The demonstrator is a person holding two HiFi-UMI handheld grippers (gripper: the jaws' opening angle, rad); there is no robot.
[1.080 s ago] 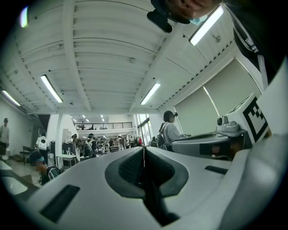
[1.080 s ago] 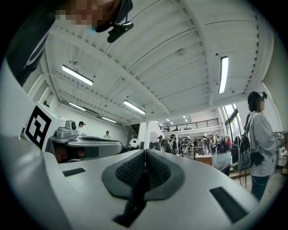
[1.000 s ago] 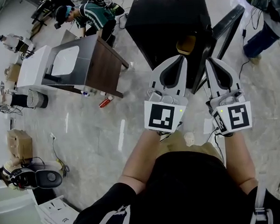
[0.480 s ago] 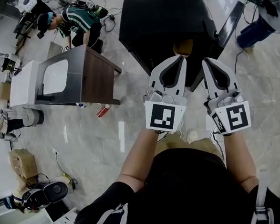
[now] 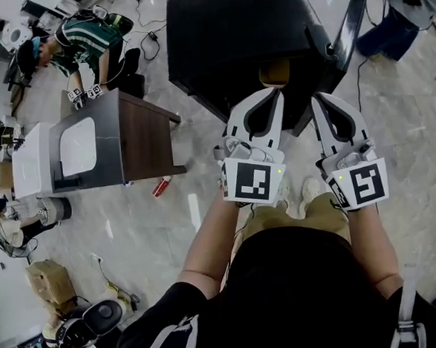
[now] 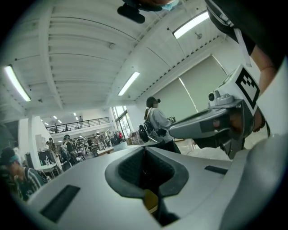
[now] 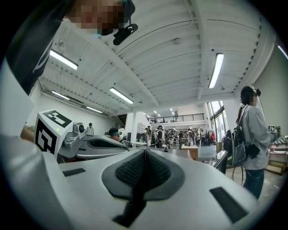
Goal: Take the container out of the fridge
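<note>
A black fridge (image 5: pixel 230 35) stands on the floor ahead, its door (image 5: pixel 345 27) swung open to the right. A yellow-orange container (image 5: pixel 274 72) shows in the fridge's opening, mostly hidden. My left gripper (image 5: pixel 275 91) is held level with its tips just in front of the container, jaws closed together and nothing between them. In the left gripper view (image 6: pixel 144 150) a yellow patch (image 6: pixel 150 200) shows through the slot under the jaws. My right gripper (image 5: pixel 318 97) is alongside to the right, level, near the door; its jaws (image 7: pixel 145 152) meet with nothing in them.
A brown desk (image 5: pixel 137 134) with a white unit stands to the left, with a person in a striped shirt (image 5: pixel 82 45) bent beside it. A red can (image 5: pixel 161 186) lies on the tiled floor. Another person (image 5: pixel 393 16) stands beyond the open door. Cables trail behind the fridge.
The view has swung, so the desk and fridge sit further left in the picture. Both grippers stay side by side before the fridge opening, slightly lower, with jaws still closed.
</note>
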